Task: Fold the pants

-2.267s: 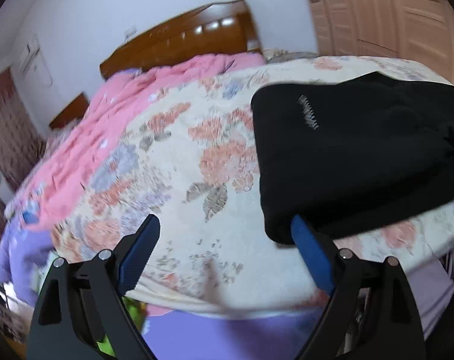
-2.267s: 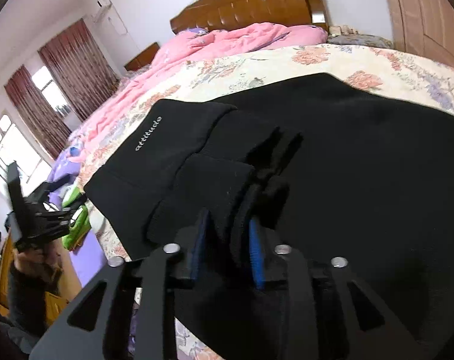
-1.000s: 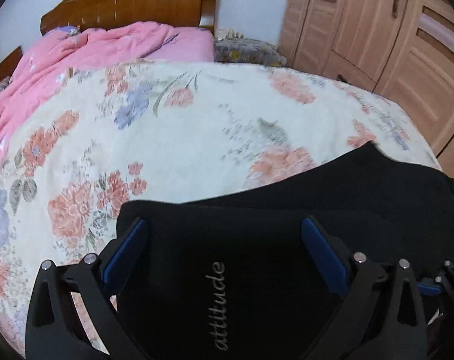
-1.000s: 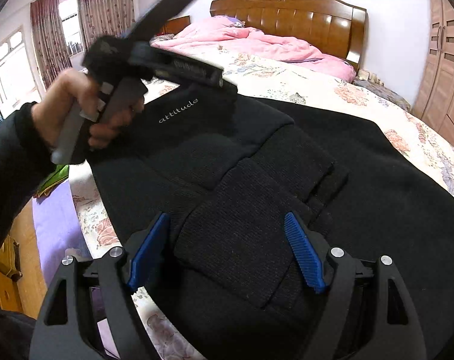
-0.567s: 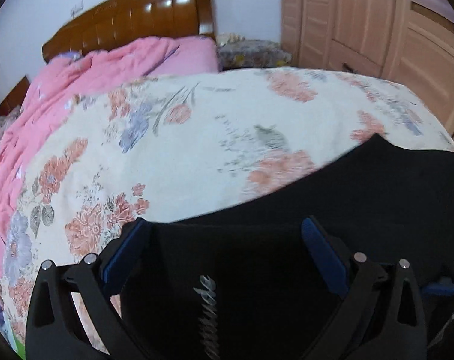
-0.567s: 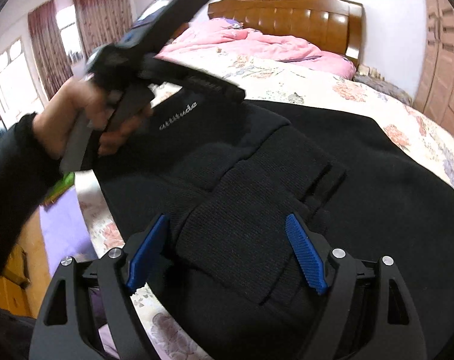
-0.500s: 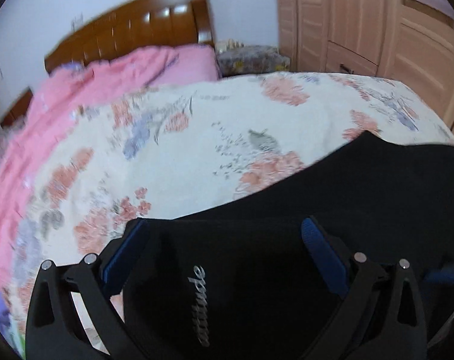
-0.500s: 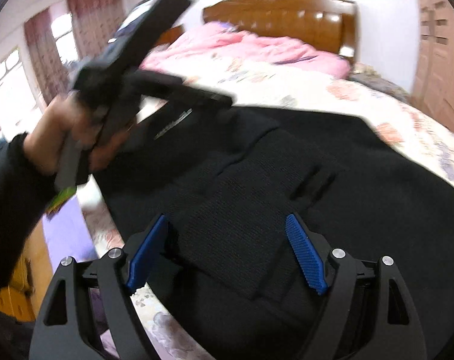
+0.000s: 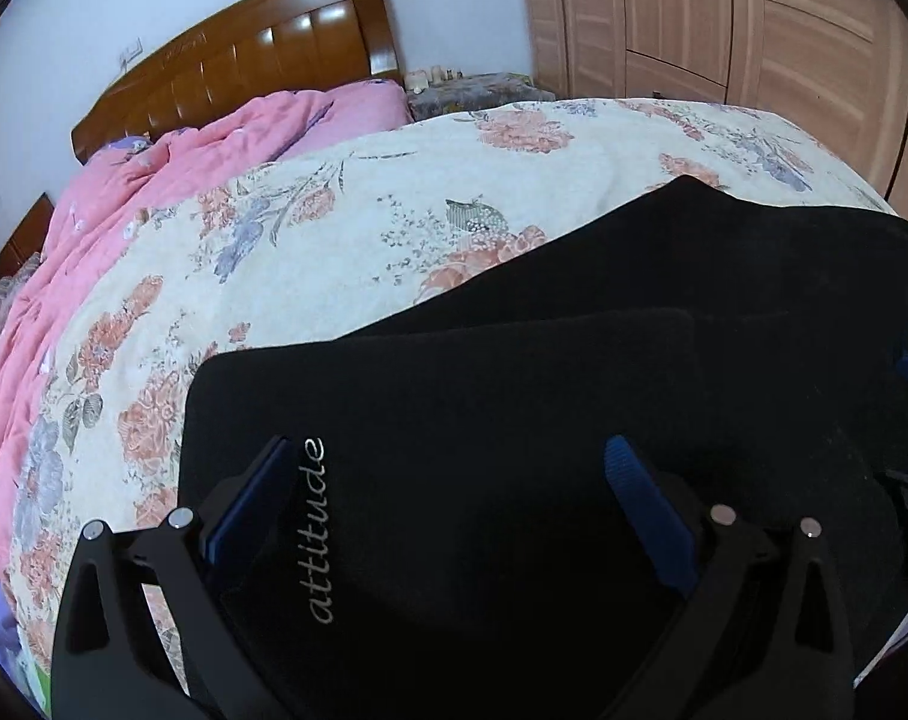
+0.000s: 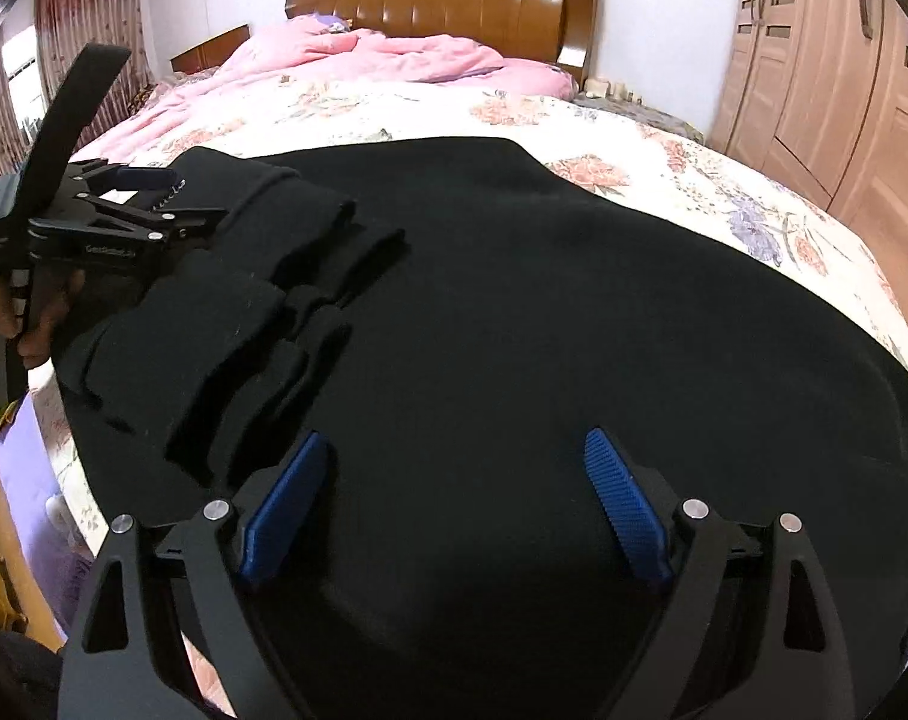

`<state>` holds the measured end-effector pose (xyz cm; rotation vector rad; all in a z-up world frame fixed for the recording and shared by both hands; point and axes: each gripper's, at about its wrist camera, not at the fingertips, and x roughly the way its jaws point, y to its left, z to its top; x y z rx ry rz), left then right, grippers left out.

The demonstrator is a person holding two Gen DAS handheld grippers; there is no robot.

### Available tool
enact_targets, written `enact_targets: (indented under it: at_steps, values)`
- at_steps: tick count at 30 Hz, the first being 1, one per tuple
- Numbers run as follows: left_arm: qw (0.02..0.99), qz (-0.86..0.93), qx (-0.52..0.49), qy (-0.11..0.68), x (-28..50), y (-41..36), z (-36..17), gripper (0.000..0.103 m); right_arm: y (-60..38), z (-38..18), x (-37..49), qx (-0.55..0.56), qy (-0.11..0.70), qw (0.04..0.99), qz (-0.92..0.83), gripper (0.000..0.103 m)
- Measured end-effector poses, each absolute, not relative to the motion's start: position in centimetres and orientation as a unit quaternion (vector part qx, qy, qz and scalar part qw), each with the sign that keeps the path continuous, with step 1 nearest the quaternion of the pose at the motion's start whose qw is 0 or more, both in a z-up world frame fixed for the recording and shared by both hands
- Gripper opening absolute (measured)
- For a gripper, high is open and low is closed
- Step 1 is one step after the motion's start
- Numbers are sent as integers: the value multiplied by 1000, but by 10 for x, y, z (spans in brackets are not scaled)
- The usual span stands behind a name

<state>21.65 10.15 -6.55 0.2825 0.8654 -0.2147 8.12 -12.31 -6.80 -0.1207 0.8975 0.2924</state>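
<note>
Pants [image 10: 514,312] are spread out on the bed [image 10: 754,198], black and flat, over a bedspread with flowers on it. One end has been folded over on the left side of the right wrist view, where thick bands of cloth are stacked near the bed's edge. White letters [image 9: 318,531] can be read on the folded part in the left wrist view.

Above that folded part the left gripper [image 9: 447,462] is held. Its jaws are seen wide apart, with a blue pad [image 9: 649,510] on each side. Black cloth is seen in the gap between them, but the pads are not pressed on it. The same gripper is seen from the side in the right wrist view [image 10: 147,198], held by a hand [image 10: 3,306] at the left edge.

Over the wide flat part of the pants the right gripper [image 10: 454,462] is held. Its jaws are opening, and they are already far apart. Only flat cloth is seen in the gap, and nothing is pinched.

Behind the pants a pink blanket [image 9: 123,210] is bunched up near the brown wooden headboard [image 10: 447,0]. Wooden wardrobe doors [image 9: 754,24] are seen on the right side of the room. Red curtains [image 10: 63,18] are seen on the left.
</note>
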Motion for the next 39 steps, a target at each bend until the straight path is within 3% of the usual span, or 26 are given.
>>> enact_targets:
  at_steps: [16,22,26,30,32,39]
  values:
    - [890,-101,134,424,216,102,-67,102,-165,-63,43,-41,441,884,150,86]
    - [901,-103,163,389,195,65,-31,101,-190,-47,18,-68,427,892,134,86]
    - [891,-168,191,375,186,5,-18,101,-234,-42,21,-16,416,907,65,88]
    - [854,-196,263,403,189,-57,-53,101,-255,-56,14,-6,419,906,68,88]
    - [838,-187,289,423,192,-71,-76,102,-257,-52,7,1,414,907,73,88]
    - [859,-186,283,384,172,-90,-53,101,-334,-21,-43,157,343,924,64,88]
